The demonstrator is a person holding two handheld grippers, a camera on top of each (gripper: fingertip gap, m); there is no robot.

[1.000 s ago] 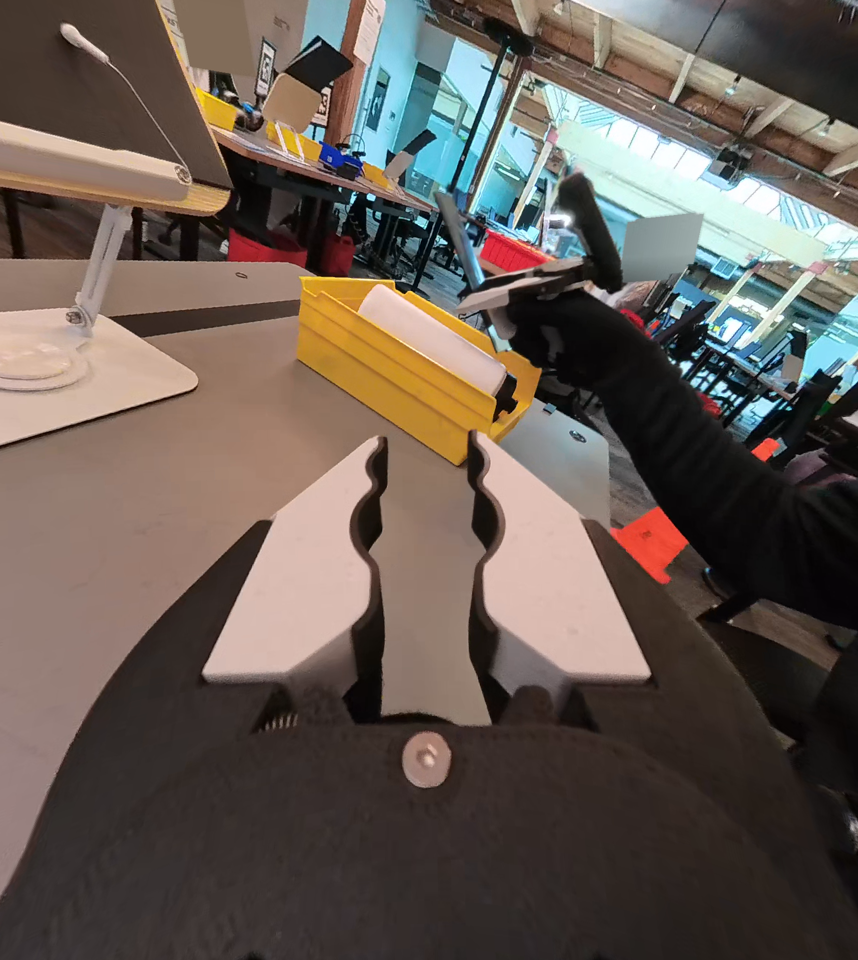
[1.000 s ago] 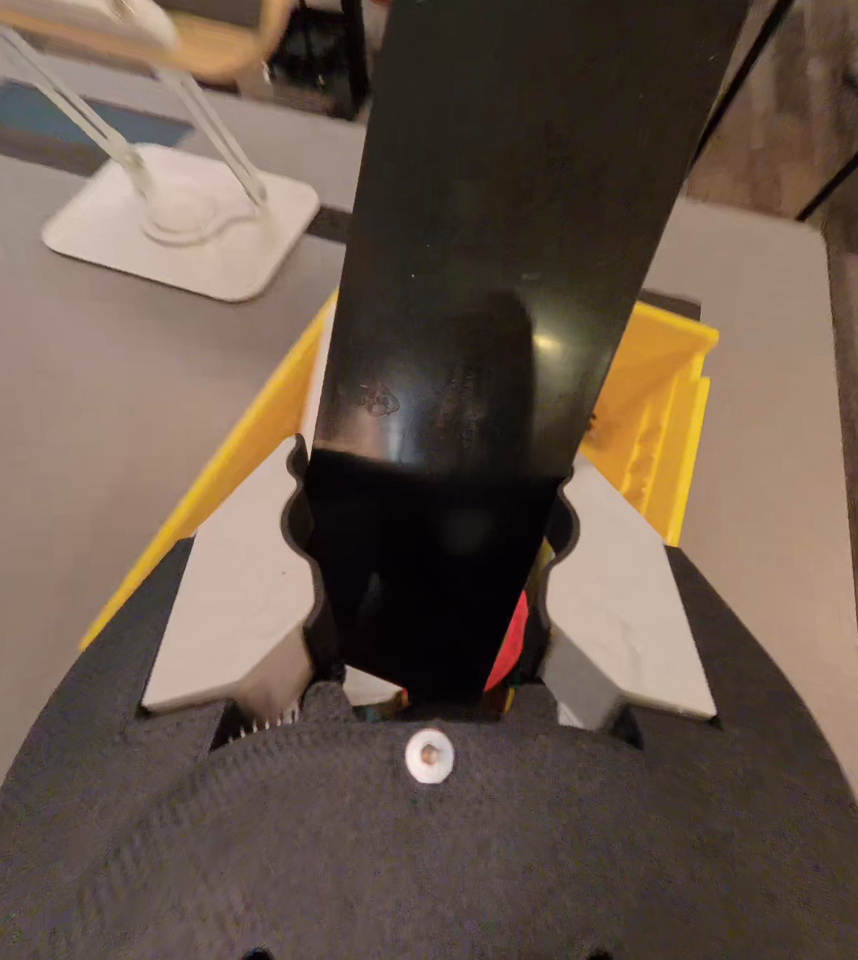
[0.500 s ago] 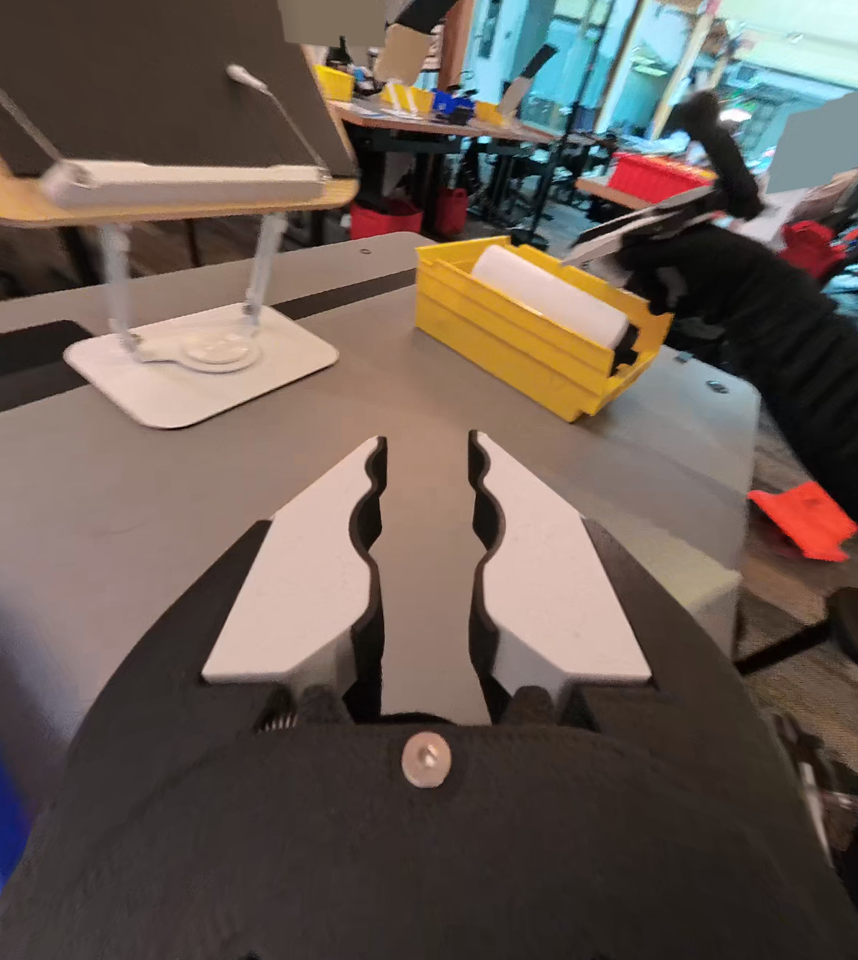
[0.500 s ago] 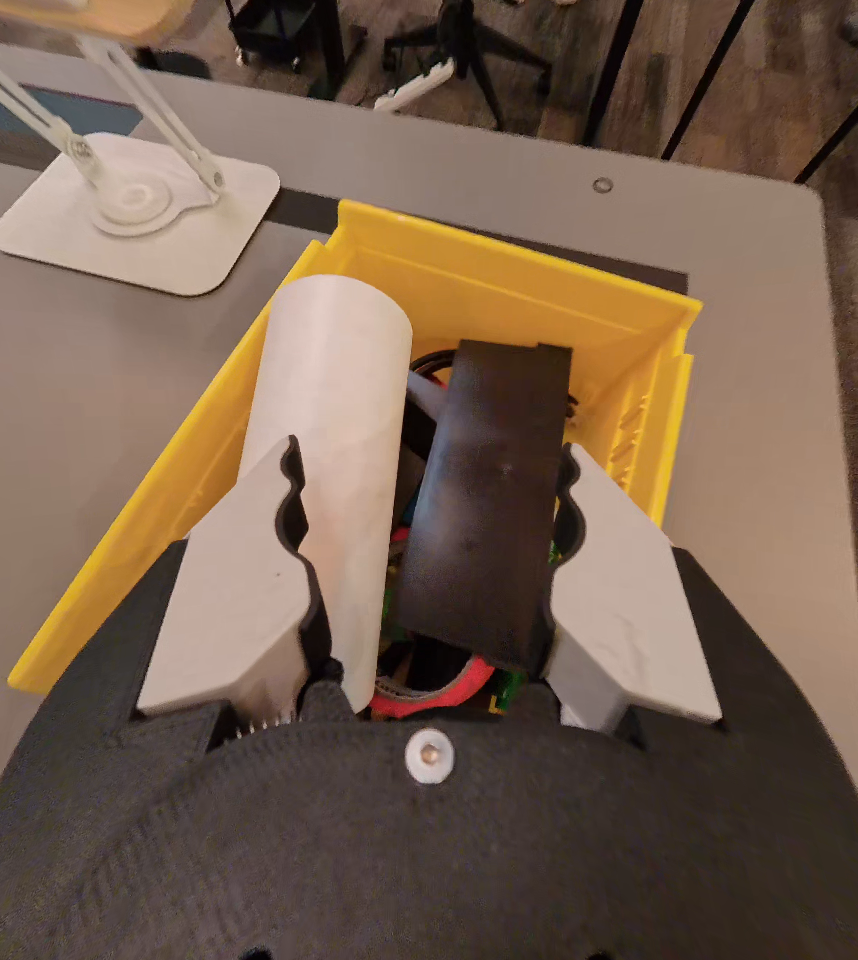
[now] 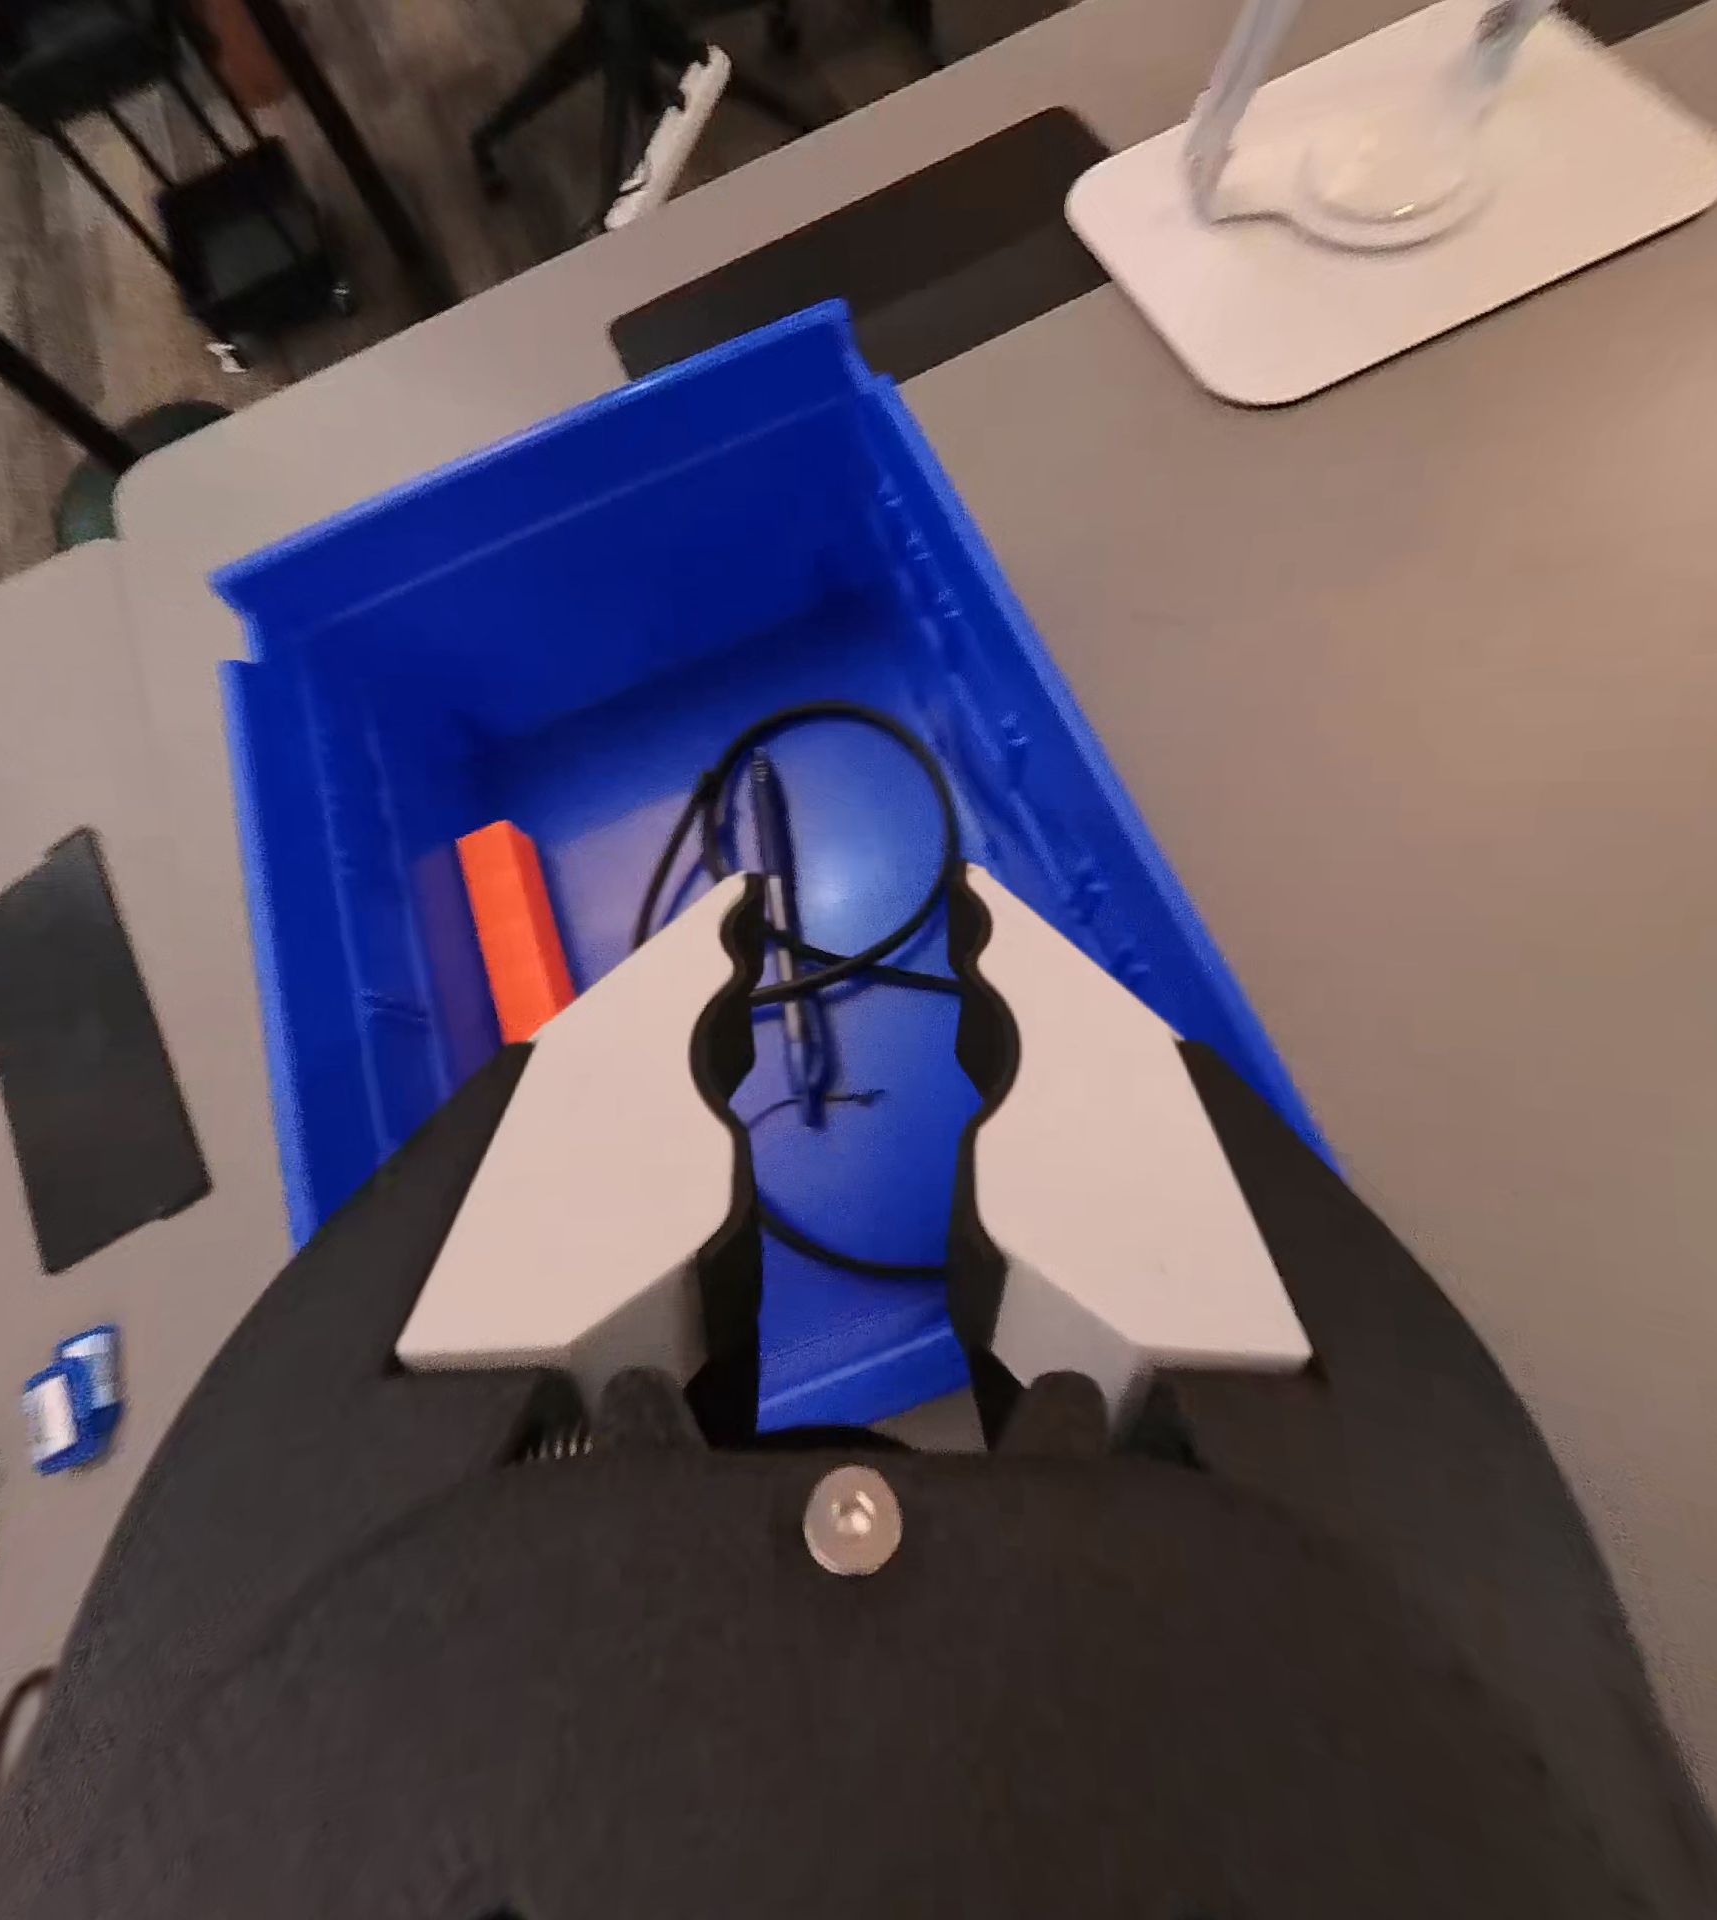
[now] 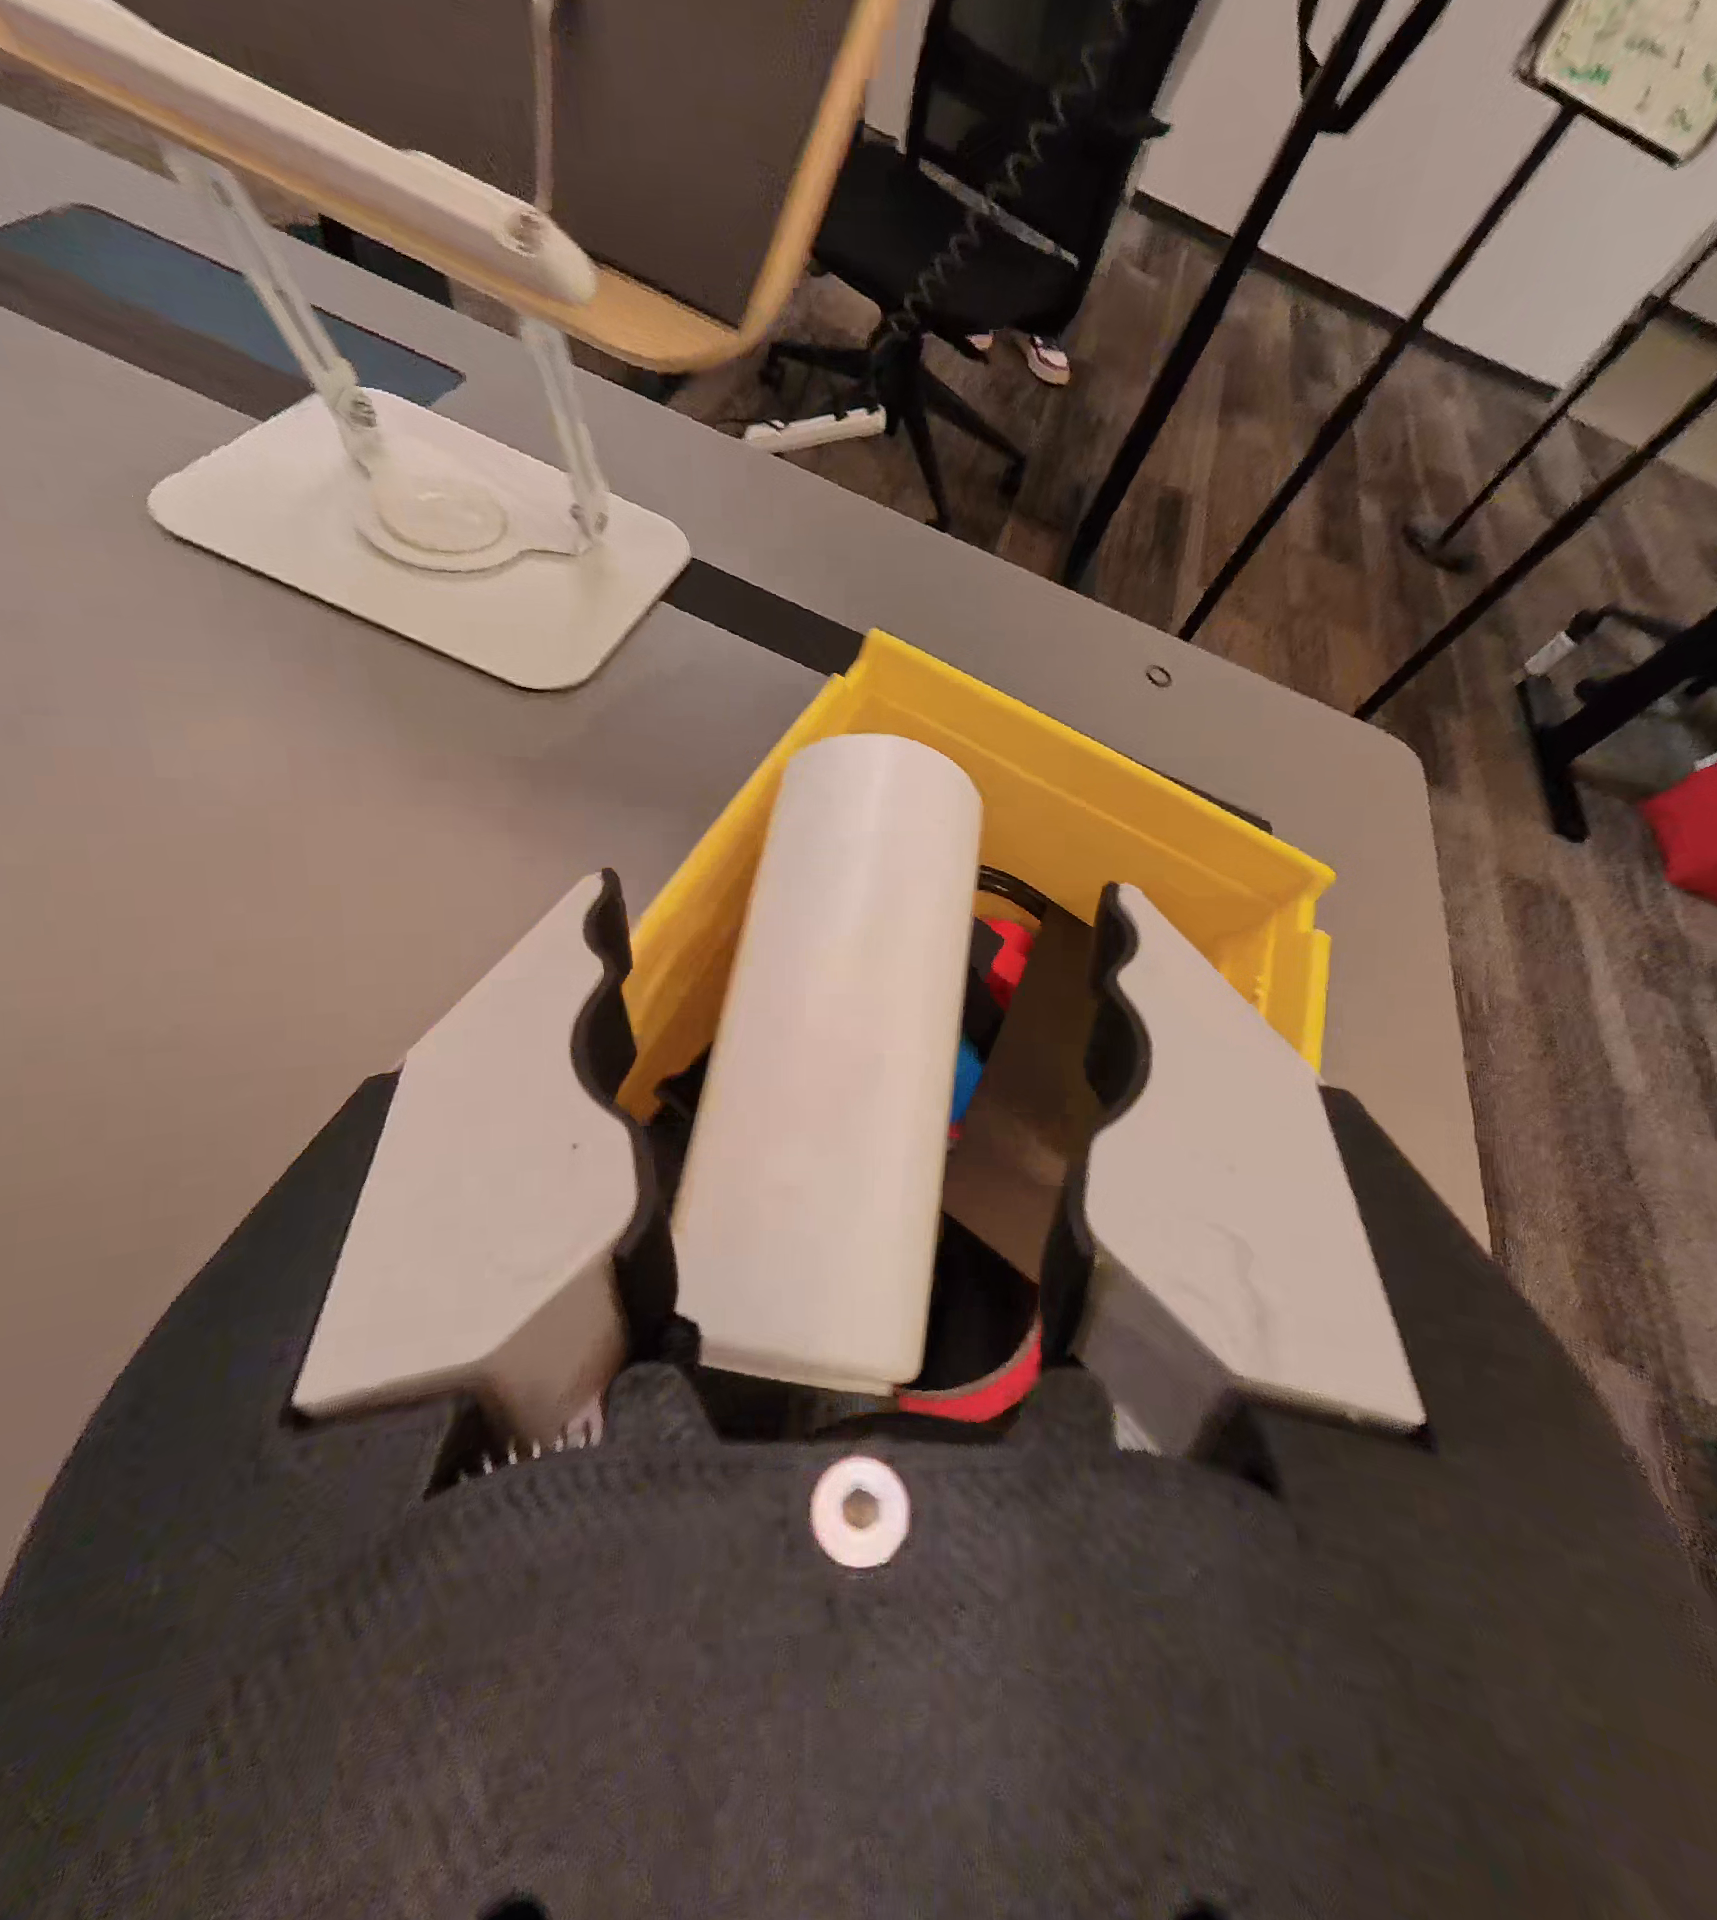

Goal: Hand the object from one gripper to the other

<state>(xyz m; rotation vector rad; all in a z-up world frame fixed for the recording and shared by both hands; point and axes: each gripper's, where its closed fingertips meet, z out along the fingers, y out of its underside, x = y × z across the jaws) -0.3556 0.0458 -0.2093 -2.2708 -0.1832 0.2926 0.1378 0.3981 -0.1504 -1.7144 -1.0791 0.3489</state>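
Office-like workspace: grey desk [image 6: 210,935], office chair [image 6: 989,239], whiteboard [image 6: 1664,62], parts bins [image 5: 625,582].

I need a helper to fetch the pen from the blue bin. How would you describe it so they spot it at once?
Find the blue bin on the grey table. On its floor, right of an orange block, lies a slim blue pen crossed by a looped black cord.

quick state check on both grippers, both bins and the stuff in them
left gripper: open, empty, above blue bin
right gripper: open, empty, above yellow bin
blue plastic bin: holds black cable loop, orange block
yellow plastic bin: crowded
white cylinder roll: lying slanted in yellow bin
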